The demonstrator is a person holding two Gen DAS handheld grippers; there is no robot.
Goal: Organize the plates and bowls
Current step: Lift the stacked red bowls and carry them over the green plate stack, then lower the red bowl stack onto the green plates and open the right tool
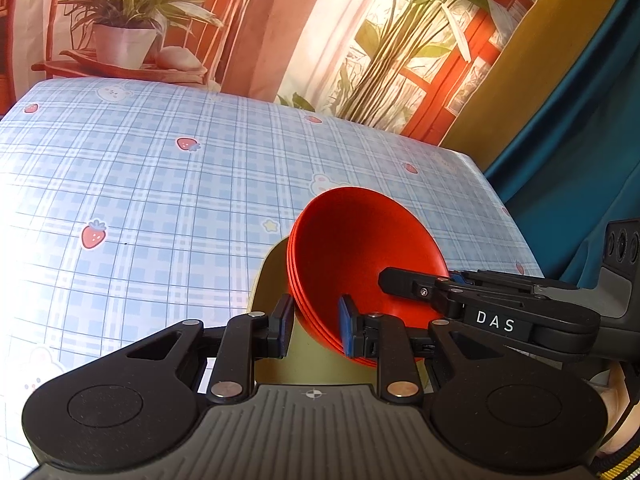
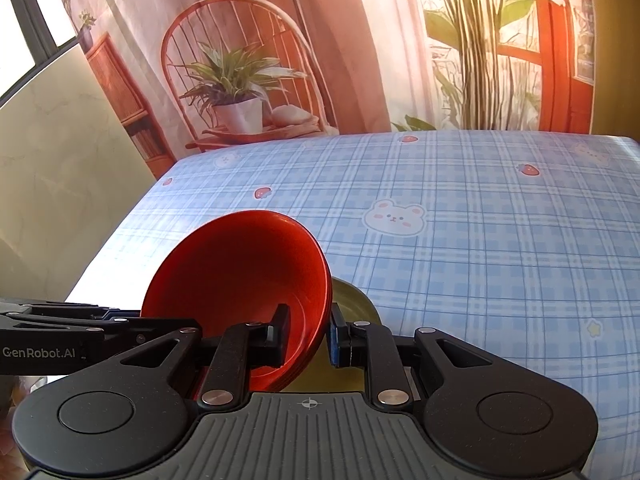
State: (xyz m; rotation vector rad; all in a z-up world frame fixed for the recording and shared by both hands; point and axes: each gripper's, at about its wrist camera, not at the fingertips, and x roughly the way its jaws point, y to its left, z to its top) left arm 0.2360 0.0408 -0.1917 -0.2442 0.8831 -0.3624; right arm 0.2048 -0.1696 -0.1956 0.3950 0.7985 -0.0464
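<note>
Red bowls (image 1: 360, 264), nested in a stack and tipped up on edge, pinched at the rim from two sides, over a yellow plate (image 1: 272, 304) on the checked worktop (image 1: 160, 184). Left gripper (image 1: 314, 330) clamped on the near rim, one finger inside the stack and one outside; right gripper (image 2: 306, 336) clamped the same way on the opposite rim. Both equally near, open side of the stack turned toward the right one, so probably best to tip it flat together.
</note>
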